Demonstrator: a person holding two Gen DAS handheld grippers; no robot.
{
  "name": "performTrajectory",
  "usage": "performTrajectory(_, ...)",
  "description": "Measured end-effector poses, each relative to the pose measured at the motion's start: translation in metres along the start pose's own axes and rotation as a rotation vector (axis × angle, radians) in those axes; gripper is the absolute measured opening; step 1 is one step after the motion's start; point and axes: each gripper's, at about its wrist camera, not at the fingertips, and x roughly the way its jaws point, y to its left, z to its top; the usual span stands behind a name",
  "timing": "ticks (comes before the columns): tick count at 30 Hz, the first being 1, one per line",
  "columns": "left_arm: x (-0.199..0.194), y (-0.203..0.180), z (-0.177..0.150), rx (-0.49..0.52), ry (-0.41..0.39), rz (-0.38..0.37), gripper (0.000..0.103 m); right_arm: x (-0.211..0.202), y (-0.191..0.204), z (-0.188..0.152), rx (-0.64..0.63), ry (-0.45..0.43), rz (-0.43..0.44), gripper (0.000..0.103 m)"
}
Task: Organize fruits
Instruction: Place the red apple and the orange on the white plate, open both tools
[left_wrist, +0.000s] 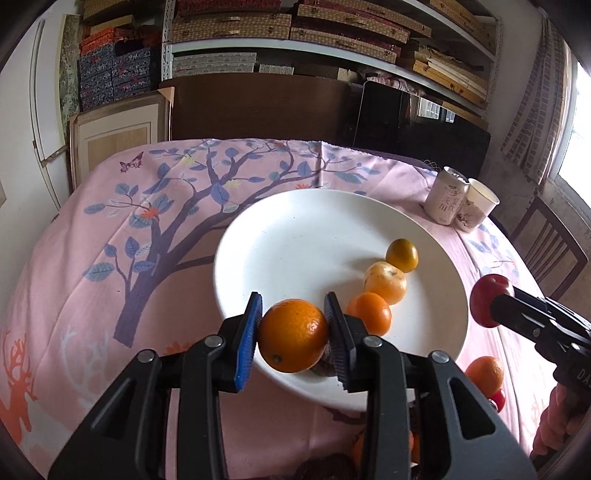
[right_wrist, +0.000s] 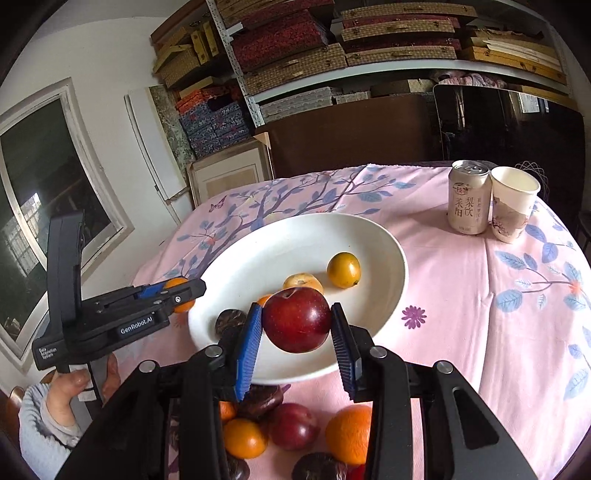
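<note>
Clamped between the left gripper (left_wrist: 293, 334) fingers, an orange (left_wrist: 293, 335) above the near rim of the white plate (left_wrist: 295, 229). Gripped likewise in the right gripper (right_wrist: 296, 325), a red plum (right_wrist: 296, 320), nearer the plate's right edge. Already lined up on the plate, three yellow-orange fruits (left_wrist: 386, 282). More loose fruit (right_wrist: 291, 424) on the desk (left_wrist: 74, 280) below. Drink can (right_wrist: 468, 201) and paper cup (right_wrist: 513, 203) well apart.

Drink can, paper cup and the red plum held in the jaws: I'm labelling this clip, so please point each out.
Drink can (right_wrist: 468, 201), right wrist view, middle of its printed side.
Paper cup (right_wrist: 514, 208), right wrist view, its outer wall.
Red plum (right_wrist: 296, 319), right wrist view, its front skin.
</note>
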Motion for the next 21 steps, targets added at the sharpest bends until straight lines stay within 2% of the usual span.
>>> performTrajectory(1,0.006,0.001,-0.001,-0.003,0.008,0.003,0.034,0.006,-0.002,0.000,0.015,0.012,0.001,0.040)
performTrajectory(2,0.010,0.001,-0.003,0.004,0.013,0.009,0.040,0.011,-0.004,-0.001,0.018,0.027,0.001,0.045)
performTrajectory(3,0.013,0.001,-0.005,0.017,0.018,0.020,0.051,0.012,-0.006,-0.002,0.011,0.027,-0.002,0.048)
performTrajectory(5,0.015,0.001,-0.006,0.032,0.018,0.030,0.060,0.010,-0.008,-0.003,-0.005,0.011,-0.024,0.049)
performTrajectory(7,0.012,0.002,-0.008,0.033,0.019,0.029,0.061,0.008,-0.009,-0.005,0.006,0.010,-0.020,0.050)
performTrajectory(11,0.000,0.003,-0.014,0.047,-0.009,0.060,0.078,0.000,-0.008,-0.012,-0.007,0.005,-0.032,0.056)
performTrajectory(17,-0.029,-0.003,-0.032,0.074,-0.040,0.042,0.082,-0.029,-0.008,-0.022,-0.013,-0.049,-0.039,0.063)
performTrajectory(20,-0.045,-0.006,-0.053,0.099,-0.049,0.058,0.091,-0.046,-0.017,-0.031,0.019,-0.069,-0.038,0.066)
performTrajectory(21,-0.048,-0.006,-0.062,0.103,-0.040,0.062,0.092,-0.051,-0.021,-0.035,0.030,-0.072,-0.038,0.066)
